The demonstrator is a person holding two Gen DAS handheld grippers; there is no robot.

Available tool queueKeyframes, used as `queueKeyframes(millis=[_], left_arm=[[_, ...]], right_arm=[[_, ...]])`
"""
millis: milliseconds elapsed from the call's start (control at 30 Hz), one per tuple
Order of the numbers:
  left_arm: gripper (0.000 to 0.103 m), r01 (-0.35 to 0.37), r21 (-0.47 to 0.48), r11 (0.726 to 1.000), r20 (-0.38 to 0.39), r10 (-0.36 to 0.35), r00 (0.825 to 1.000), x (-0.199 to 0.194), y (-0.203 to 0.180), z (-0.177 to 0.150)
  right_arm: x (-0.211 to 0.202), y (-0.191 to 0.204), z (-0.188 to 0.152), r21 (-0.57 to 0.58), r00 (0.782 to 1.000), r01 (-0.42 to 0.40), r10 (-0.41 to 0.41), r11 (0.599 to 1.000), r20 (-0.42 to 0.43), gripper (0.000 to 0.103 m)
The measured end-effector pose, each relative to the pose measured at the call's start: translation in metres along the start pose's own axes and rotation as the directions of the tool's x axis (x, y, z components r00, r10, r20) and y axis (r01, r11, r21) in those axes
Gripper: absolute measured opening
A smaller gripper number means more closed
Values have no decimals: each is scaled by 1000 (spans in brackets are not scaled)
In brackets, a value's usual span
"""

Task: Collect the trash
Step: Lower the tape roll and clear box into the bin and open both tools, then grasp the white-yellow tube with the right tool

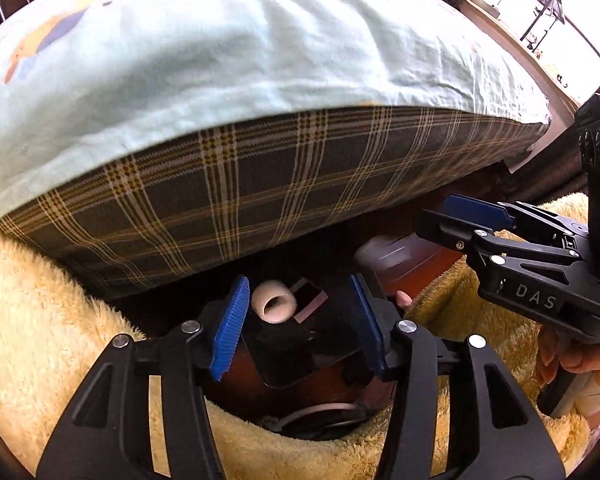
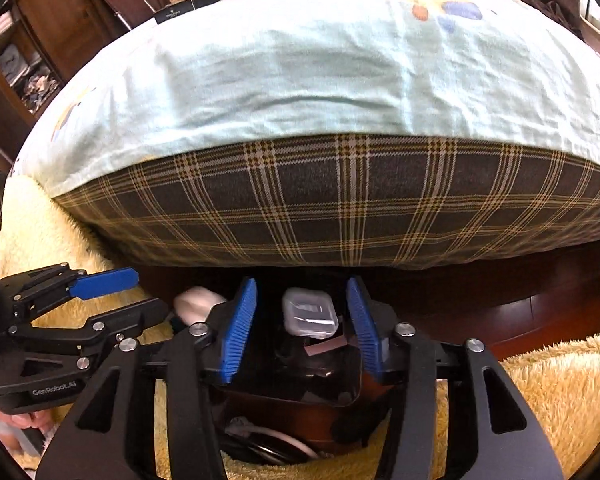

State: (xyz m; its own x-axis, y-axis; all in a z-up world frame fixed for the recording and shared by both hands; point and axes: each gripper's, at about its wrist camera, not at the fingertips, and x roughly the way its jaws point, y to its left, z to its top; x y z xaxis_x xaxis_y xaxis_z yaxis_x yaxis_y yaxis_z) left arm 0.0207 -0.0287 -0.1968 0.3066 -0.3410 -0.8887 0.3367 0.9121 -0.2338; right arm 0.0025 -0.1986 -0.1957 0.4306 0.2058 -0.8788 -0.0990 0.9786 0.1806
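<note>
My left gripper points down with its blue pads apart. Between them, close to the left pad and free of the right one, is a white tape roll. Below it lies a black bin with a pink scrap in it. In the right wrist view my right gripper is also open, and a small clear plastic box sits between its pads without touching either, over the same black bin. Each gripper shows in the other's view: right gripper, left gripper. The tape roll is blurred there.
A bed with a pale blue sheet and a plaid mattress side rises right behind the bin. A shaggy yellow rug surrounds the spot. Cables lie on the dark wooden floor. A hand holds the right gripper.
</note>
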Motion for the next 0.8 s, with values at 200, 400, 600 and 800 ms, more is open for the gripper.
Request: queueKeyframes(millis=[200, 400, 600, 800], left_arm=[[63, -34, 1, 999, 91, 34, 995, -34, 3, 17], [76, -112, -11, 994, 244, 112, 963, -81, 12, 51], [81, -134, -51, 990, 309, 143, 940, -101, 33, 89], [81, -154, -85, 984, 320, 174, 932, -95, 55, 137]], right_arm=[[-37, -7, 32, 4, 992, 21, -22, 1000, 124, 70], [-76, -11, 84, -23, 954, 93, -83, 995, 287, 82], [-68, -27, 146, 0, 949, 94, -90, 996, 301, 82], [-35, -41, 177, 19, 951, 158, -157, 987, 268, 82]])
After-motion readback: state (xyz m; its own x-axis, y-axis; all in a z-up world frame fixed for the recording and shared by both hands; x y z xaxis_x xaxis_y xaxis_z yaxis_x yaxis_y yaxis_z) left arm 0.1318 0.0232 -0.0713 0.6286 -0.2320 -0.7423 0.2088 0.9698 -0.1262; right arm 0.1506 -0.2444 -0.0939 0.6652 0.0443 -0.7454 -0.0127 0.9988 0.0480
